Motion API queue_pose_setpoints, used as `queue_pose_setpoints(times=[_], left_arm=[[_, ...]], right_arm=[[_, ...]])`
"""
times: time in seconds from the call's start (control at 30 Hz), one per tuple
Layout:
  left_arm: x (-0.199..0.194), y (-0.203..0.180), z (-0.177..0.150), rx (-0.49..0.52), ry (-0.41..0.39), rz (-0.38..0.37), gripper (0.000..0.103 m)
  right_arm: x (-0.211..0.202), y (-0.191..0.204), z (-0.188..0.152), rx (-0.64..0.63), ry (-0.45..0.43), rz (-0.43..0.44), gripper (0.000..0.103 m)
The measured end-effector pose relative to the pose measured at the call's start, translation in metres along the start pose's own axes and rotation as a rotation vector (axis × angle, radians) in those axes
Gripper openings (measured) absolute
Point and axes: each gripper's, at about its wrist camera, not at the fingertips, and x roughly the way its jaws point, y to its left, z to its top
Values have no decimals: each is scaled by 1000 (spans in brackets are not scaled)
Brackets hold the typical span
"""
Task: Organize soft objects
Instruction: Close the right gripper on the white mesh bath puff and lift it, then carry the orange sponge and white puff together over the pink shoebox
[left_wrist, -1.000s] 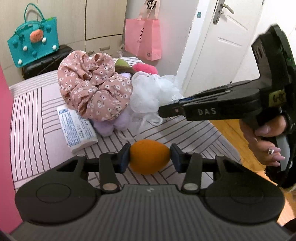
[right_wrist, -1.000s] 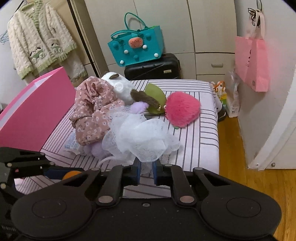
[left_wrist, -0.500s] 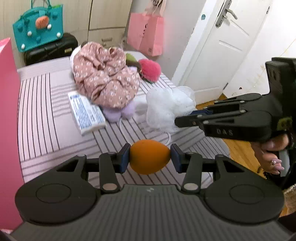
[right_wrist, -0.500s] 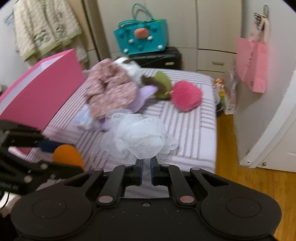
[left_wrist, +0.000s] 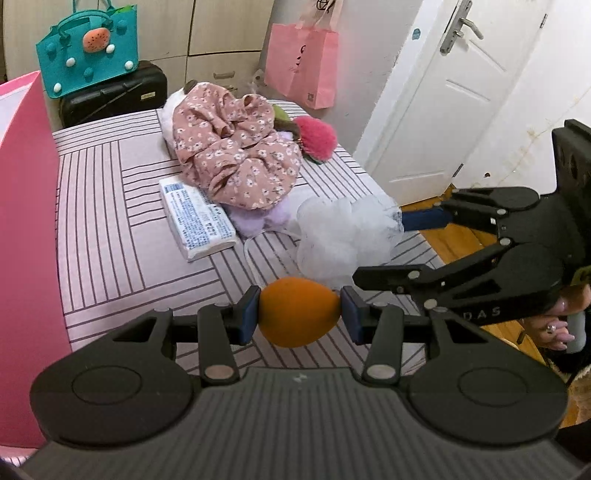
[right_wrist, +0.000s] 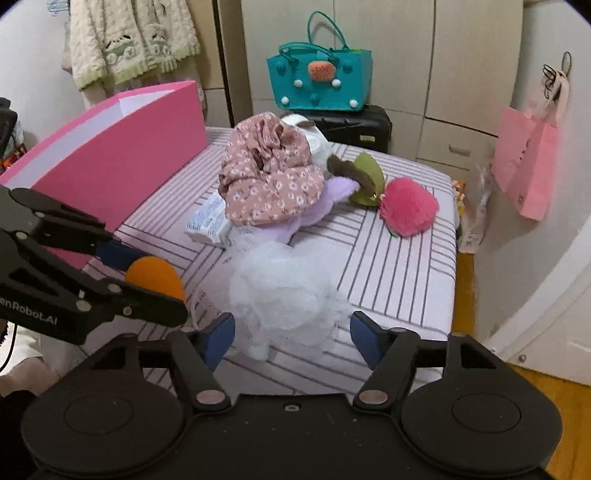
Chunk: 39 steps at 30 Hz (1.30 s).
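My left gripper (left_wrist: 299, 316) is shut on an orange egg-shaped sponge (left_wrist: 297, 312) and holds it above the striped bed; the sponge also shows in the right wrist view (right_wrist: 157, 276). My right gripper (right_wrist: 291, 338) is open, its blue pads on either side of a white mesh bath pouf (right_wrist: 284, 295) lying near the bed's front edge. The pouf (left_wrist: 343, 232) shows in the left wrist view too. Behind lie a pink floral scrunchie (right_wrist: 269, 177), a lilac plush (right_wrist: 314, 214), a pink fluffy ball (right_wrist: 406, 206) and a tissue pack (left_wrist: 195, 221).
A large pink box (right_wrist: 107, 162) stands along the bed's left side. A teal bag (right_wrist: 319, 83) on a black suitcase (right_wrist: 354, 127) sits behind the bed. A pink paper bag (right_wrist: 524, 170) hangs on the wall. A white door (left_wrist: 443, 96) and wooden floor lie to the right.
My right gripper was shut on the white pouf and dragged it toward the bed's front edge; now its jaws have opened and the pouf rests on the bed. The left gripper still holds the sponge.
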Motion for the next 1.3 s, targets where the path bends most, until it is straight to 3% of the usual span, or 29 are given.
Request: queue_pose_setpoints(times=[0.03,0.1,0.2,0.23,0.3,0.37,0.4,0.5,0.83,1.0,1.3], left_arm=[[-1,2,0,-2,2,2,45],[-2,3,0,-1,10,10,45],[1,3,2,7,85,54,45],[2,3,2,11,106,70,45],[0,3,3,17,113,66,45],[-2,3,3,15,131,55,45],[-3,3,3,17,135,55,45],[-7,4,5,30,146,87,45],[-36,15,8,27,161,83,45],[-57,19,7,39,180,66,45],[-97,24,-2,30,190,14,45]], right_arm=[[2,0,2,-13,-1,3,75],[10,1,6,-49,7,17,89],[24,0,9,-91,-13,3,88],[28,0,10,-97,-21,5,84],[31,-2,11,-90,-27,35,55],[32,-3,12,-67,-12,64,40],[31,-2,12,-59,-11,71,33],[22,4,14,-17,0,100,29],[5,35,26,79,118,209,28],[-6,51,32,118,148,325,28],[-26,84,51,100,197,424,28]])
